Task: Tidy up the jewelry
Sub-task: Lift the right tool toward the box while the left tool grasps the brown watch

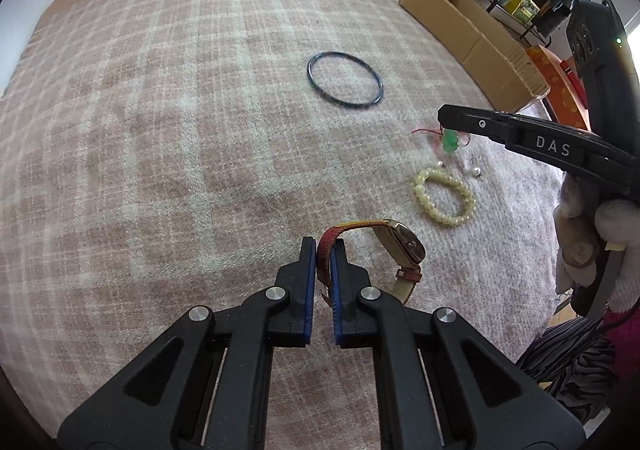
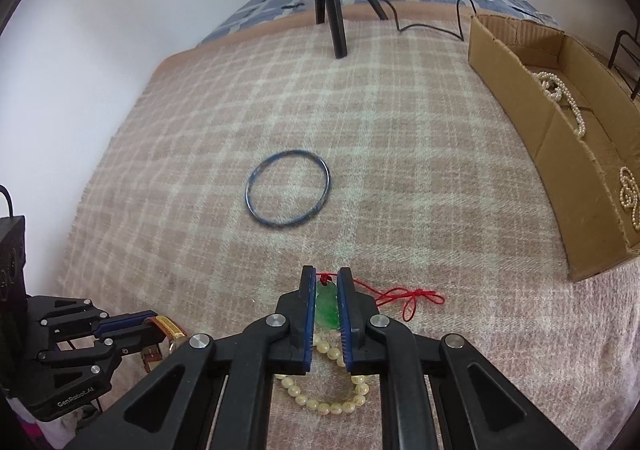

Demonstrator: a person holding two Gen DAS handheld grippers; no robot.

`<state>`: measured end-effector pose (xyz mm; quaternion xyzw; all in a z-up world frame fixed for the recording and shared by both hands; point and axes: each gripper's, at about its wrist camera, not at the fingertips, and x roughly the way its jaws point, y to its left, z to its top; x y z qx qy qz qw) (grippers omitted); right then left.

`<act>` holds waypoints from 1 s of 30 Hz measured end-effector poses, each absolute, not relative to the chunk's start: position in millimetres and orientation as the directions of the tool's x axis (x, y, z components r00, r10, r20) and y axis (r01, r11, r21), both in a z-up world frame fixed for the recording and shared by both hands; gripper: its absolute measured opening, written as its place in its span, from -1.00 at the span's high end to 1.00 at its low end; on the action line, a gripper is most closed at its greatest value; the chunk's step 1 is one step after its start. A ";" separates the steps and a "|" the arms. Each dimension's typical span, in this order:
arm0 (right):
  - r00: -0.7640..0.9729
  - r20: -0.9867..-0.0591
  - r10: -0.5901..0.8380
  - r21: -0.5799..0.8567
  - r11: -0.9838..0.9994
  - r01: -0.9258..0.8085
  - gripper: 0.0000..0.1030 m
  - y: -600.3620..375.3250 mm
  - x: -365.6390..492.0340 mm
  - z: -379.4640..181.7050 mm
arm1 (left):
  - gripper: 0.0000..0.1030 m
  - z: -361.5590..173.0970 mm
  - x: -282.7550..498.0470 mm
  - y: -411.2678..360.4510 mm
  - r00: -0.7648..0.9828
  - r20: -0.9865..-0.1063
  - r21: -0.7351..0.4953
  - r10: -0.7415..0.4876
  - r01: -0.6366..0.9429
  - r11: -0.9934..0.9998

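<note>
Both grippers closed on jewelry over the plaid blanket on the bed.

We see the left gripper (image 1: 324, 250) clamped on the red strap of a wristwatch (image 1: 402, 250), its pads pressed tight against the band while the watch face hangs just to the right of the fingers. The right gripper (image 2: 325, 290) is closed on a green pendant (image 2: 326, 308), whose red cord (image 2: 408, 296) trails to the right onto the plaid blanket (image 2: 360, 130). Just beneath that gripper lies a cream bead bracelet (image 2: 324, 406), and well ahead a dark blue bangle (image 2: 288, 188) lies flat on the blanket. Along the right edge of the bed stands an open cardboard box (image 2: 528, 122) with pearl strands (image 2: 564, 98) inside. A tripod (image 2: 332, 2) stands at the far end.
</note>
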<state>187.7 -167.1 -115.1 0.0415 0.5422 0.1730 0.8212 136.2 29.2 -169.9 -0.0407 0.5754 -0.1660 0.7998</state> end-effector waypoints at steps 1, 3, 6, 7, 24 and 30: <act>0.359 -0.871 0.335 0.261 0.935 -0.240 0.84 -167.5 186.8 -111.2 | 0.91 -167.4 135.9 29.6 0.288 -0.904 -0.258 -0.316 0.220 0.941; 0.373 -0.862 0.345 0.268 0.932 -0.244 0.84 -167.6 186.4 -104.2 | 0.91 -163.2 134.9 28.7 0.296 -0.899 -0.263 -0.322 0.223 0.939; 0.397 -0.846 0.354 0.272 0.929 -0.249 0.84 -169.1 185.1 -92.9 | 0.91 -154.6 136.6 28.1 0.314 -0.890 -0.268 -0.330 0.225 0.937; 0.406 -0.840 0.358 0.275 0.928 -0.250 0.84 -169.9 185.4 -88.1 | 0.91 -149.7 133.9 28.6 0.320 -0.885 -0.275 -0.338 0.225 0.935; 0.608 -0.675 0.418 0.352 0.907 -0.232 0.84 -219.8 181.1 11.3 | 0.91 -98.5 151.7 13.2 0.399 -0.802 -0.374 -0.444 0.245 0.895; 0.674 -0.634 0.379 0.332 0.921 -0.205 0.84 -248.9 184.1 37.0 | 0.91 -80.8 162.5 -5.7 0.419 -0.782 -0.373 -0.462 0.280 0.885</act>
